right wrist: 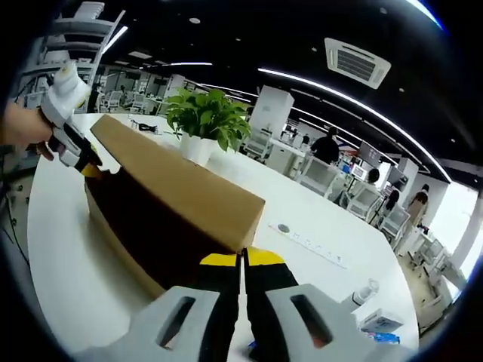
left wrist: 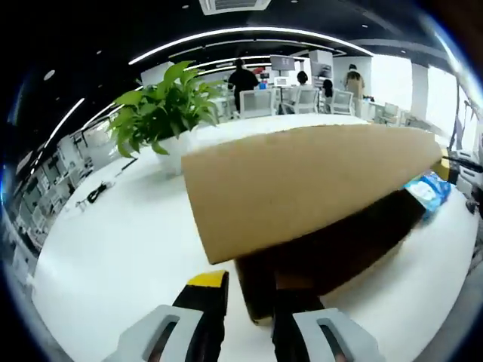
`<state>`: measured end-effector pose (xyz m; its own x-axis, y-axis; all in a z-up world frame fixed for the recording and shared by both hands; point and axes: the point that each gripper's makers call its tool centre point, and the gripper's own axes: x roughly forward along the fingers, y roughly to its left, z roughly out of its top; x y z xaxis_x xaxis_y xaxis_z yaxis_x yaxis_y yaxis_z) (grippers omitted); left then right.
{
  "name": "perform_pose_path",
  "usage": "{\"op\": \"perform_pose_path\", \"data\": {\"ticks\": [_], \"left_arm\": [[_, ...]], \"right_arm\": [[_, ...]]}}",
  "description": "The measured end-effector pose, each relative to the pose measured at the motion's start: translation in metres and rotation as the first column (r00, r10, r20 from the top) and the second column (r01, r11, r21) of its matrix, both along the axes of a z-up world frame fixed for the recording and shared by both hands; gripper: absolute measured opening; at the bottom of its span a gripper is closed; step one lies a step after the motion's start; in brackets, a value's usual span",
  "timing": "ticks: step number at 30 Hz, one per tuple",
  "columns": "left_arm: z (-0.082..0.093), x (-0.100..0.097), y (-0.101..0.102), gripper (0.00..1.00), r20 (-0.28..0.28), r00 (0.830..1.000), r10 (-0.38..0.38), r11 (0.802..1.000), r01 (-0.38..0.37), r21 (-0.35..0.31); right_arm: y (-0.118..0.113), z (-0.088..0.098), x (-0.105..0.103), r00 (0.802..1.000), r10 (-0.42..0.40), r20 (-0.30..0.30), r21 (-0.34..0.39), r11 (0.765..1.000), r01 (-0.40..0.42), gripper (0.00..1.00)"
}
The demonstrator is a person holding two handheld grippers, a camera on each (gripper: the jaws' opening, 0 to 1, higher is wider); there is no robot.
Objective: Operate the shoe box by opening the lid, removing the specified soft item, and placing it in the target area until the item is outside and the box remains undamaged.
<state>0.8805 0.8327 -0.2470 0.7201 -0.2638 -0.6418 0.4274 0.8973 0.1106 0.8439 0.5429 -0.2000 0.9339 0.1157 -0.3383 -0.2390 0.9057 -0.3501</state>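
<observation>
Both grippers grip the lid [left wrist: 302, 188]: left gripper [left wrist: 249, 302] jaws pinching its edge, right gripper [right wrist: 242, 260] jaws clamped.

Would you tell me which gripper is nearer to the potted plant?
Left. The left gripper holds the shoe box lid at the end beside the potted plant; the right gripper is at the far end.

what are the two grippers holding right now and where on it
Both hold the shoe box lid: the right gripper is pinched on its near corner edge, the left gripper on the far end.
</observation>
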Motion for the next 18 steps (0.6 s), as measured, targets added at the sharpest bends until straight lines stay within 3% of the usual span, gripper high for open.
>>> {"op": "perform_pose_path", "data": {"ticks": [6, 11, 18], "left_arm": [[0.002, -0.04, 0.0, 0.22, -0.032, 0.996, -0.078, 0.997, 0.077, -0.028], [-0.012, -0.051, 0.004, 0.22, -0.068, 0.994, -0.083, 0.996, 0.081, -0.033], [-0.012, -0.05, 0.005, 0.22, -0.067, 0.995, -0.08, 0.997, 0.078, -0.028]], "right_arm": [[-0.001, -0.017, -0.005, 0.999, -0.004, -0.033, -0.014, 1.0, 0.004, 0.0], [-0.005, -0.04, -0.01, 0.995, -0.023, -0.101, 0.001, 1.0, 0.023, 0.0], [-0.011, -0.052, -0.018, 0.99, -0.035, -0.137, 0.005, 0.999, 0.036, 0.0]]}}
